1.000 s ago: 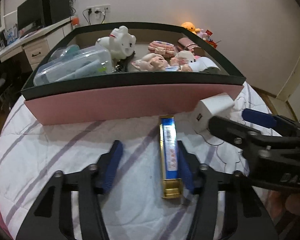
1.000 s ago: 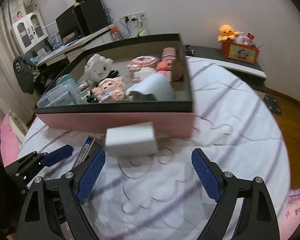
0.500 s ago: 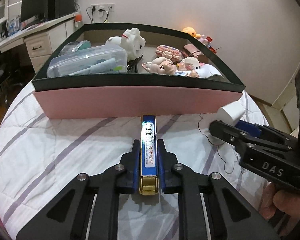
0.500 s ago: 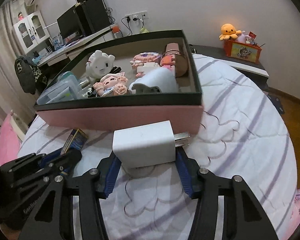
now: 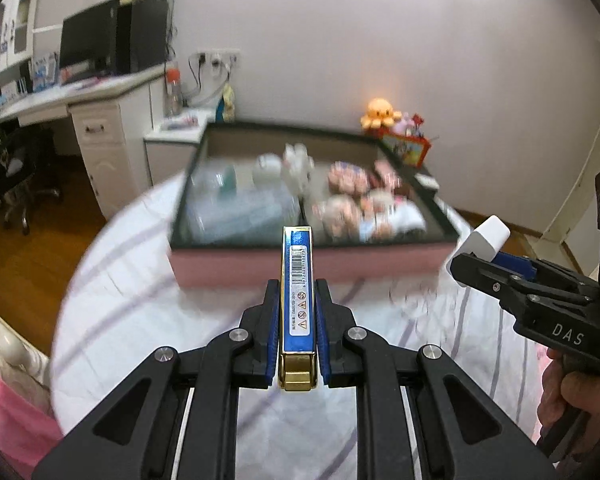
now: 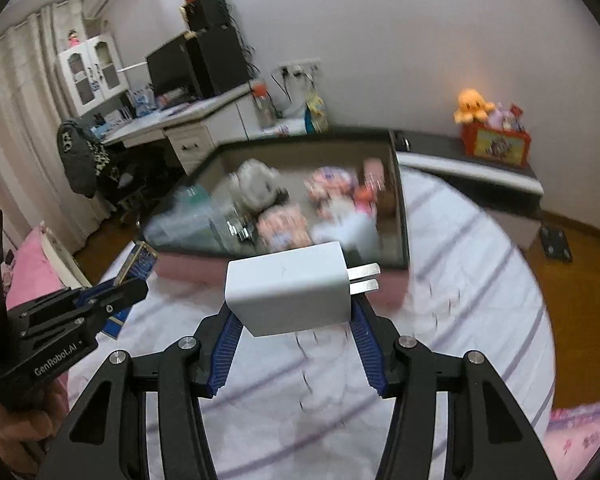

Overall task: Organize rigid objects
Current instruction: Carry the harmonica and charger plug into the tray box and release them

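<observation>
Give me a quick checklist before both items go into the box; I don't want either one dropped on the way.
1. Left gripper shut on the blue pack: ok.
2. Right gripper shut on the white charger: ok.
3. Both items lifted off the bedspread: ok.
4. Charger prongs clear of the pads: ok.
5. Free spot in the box: cannot tell, contents blurred.
6. Grippers apart from each other: ok.

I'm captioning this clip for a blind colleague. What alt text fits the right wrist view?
The right gripper is shut on a white plug adapter, its two prongs pointing right, raised over a striped bedspread. Behind it sits a blurred pink box of toys; at left, the left gripper holds a blue pack.
</observation>
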`<state>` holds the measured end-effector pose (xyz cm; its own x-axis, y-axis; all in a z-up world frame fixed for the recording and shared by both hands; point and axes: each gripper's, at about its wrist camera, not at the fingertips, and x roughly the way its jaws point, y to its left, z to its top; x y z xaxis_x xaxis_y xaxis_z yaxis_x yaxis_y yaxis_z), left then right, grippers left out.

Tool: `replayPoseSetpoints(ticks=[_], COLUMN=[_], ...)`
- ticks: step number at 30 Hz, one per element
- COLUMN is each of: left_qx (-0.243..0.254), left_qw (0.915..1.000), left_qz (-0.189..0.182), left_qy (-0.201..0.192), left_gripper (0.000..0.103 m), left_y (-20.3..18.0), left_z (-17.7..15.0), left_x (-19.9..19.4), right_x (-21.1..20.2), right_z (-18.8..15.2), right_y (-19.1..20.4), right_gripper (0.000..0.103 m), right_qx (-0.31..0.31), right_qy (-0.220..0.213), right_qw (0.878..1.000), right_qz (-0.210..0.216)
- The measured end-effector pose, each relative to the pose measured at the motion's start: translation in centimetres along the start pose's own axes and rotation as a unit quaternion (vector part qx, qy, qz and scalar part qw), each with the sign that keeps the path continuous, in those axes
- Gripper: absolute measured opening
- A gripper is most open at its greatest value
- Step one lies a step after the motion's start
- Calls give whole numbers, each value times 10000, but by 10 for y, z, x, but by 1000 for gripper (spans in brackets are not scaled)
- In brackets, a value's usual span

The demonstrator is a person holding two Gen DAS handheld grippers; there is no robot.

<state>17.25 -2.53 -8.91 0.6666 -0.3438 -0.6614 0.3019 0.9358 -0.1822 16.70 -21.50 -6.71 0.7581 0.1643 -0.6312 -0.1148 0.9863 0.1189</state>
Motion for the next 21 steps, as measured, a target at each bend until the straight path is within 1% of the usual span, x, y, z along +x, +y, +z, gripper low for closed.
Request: replayPoseSetpoints(ticks=[4,8,12,17,19,20,21], left_qx=[17,-9,-26,-54,-5,36,73], left_qw=[9996,9993,9994,9998,9998,9998,9997], left_qz=[44,54,87,151,174,204,247], left_qy=[-267,-373,-328,-137,-76,-39,-19], left_gripper=[15,15,15,15,16,16,22], left_y=[8,18,26,28,25,23,22], left_z=[32,65,93,111,114,115,117], left_x=[-4,9,38,78,91,96,101], right_x=[3,23,51,79,92,96,98], right_z=[31,65,93,106,109,110,110], right_y=[4,5,0,-5,-7,-10,-14], right_gripper=[54,54,54,54,57,78,101], right_qx=[-150,-169,-99,-3,8,109,209], right_qy=[-180,-217,-153,-13,38,21,-19], right_qw=[9997,9996,9998,10000,10000,9999,9998], right_qz=[5,20,15,34,59,86,15])
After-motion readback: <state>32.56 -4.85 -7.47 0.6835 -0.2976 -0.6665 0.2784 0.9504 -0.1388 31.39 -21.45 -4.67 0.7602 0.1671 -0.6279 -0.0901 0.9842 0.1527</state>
